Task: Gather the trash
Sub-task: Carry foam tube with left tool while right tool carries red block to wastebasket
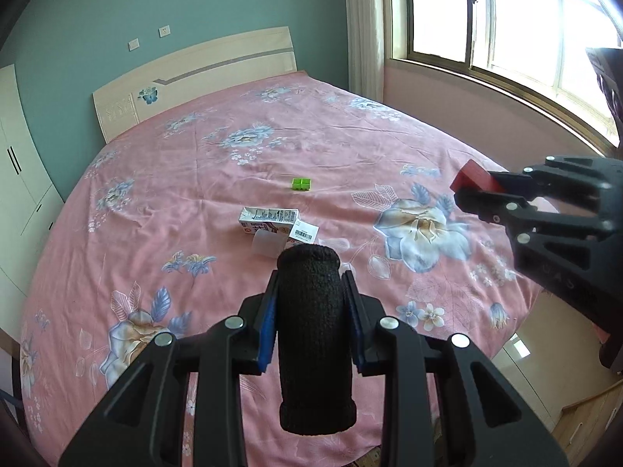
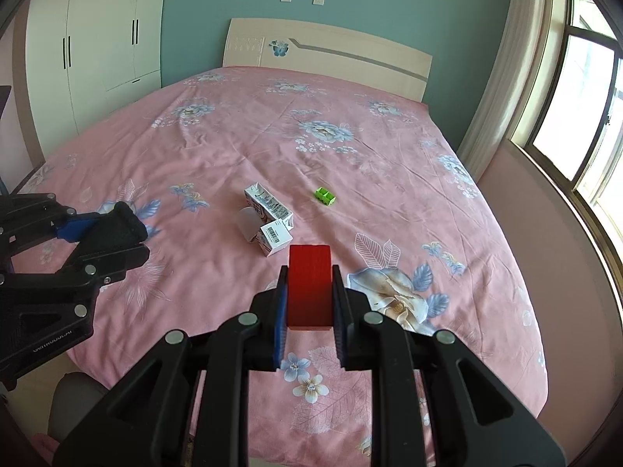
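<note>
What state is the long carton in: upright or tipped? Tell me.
Tipped: the carton lies flat on the bed, its long printed side facing up.

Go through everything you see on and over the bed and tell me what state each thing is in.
Left gripper: shut on black foam sleeve, above the bed.
Right gripper: shut on red block, above the bed.
Milk cartons: two, lying on the pink bedsheet, touching.
White cup: on its side against the cartons.
Green piece: lying alone.

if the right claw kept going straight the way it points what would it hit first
Probably the small white barcode carton on the pink floral bedsheet, just beyond the red block that the right claw holds; depth is uncertain.
</note>
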Action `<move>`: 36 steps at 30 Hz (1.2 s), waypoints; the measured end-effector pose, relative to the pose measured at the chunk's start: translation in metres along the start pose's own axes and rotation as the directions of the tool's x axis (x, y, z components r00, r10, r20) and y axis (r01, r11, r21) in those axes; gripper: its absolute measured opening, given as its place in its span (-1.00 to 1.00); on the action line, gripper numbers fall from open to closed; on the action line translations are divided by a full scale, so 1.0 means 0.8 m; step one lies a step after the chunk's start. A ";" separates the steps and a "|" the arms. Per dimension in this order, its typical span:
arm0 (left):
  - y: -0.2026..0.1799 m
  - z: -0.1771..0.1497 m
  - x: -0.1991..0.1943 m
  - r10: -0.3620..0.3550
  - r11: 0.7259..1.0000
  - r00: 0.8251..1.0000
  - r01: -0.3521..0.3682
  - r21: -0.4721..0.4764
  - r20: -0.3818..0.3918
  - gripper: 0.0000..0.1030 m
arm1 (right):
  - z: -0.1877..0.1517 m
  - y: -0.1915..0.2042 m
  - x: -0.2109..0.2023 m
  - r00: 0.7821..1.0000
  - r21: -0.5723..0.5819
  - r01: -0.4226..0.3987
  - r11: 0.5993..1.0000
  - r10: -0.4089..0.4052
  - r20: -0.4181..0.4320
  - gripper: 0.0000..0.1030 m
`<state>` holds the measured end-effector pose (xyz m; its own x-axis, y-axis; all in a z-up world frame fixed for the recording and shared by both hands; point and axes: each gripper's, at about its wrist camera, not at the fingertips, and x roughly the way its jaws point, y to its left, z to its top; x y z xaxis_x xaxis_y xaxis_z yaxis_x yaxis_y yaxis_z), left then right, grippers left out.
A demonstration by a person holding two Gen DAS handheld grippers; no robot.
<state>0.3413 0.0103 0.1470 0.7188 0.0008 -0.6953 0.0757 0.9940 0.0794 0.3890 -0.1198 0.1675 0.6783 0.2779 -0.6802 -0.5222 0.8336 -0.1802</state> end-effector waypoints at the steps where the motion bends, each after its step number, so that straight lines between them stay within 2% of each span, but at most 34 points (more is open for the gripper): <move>1: -0.001 -0.001 -0.010 0.004 1.000 1.000 -0.004 0.009 0.007 -0.36 | -0.001 0.004 -0.013 1.000 -0.004 0.003 1.000 -0.003 0.007 -0.60; 10: -0.012 -0.007 -0.094 0.040 0.997 0.995 -0.046 0.066 0.089 -0.36 | -0.027 0.032 -0.109 0.998 -0.023 0.024 0.999 -0.022 0.061 -0.60; 19: -0.026 -0.023 -0.147 0.042 0.993 0.990 -0.058 0.108 0.138 -0.36 | -0.053 0.055 -0.162 0.996 -0.055 0.029 0.998 -0.025 0.087 -0.60; 28: -0.029 -0.047 -0.169 0.009 0.992 0.990 -0.027 0.123 0.140 -0.36 | -0.075 0.079 -0.186 0.996 -0.091 0.022 0.996 -0.015 0.087 -0.60; 36: -0.029 -0.088 -0.155 0.036 0.984 0.994 -0.053 0.169 0.101 -0.36 | -0.106 0.104 -0.179 0.999 -0.138 0.036 0.990 -0.030 0.046 -0.60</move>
<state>0.2016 -0.0054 0.1809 0.7870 0.0254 -0.6164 0.1537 0.9595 0.2359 0.2046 -0.1310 0.1901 0.7163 0.2747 -0.6414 -0.5640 0.7691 -0.3006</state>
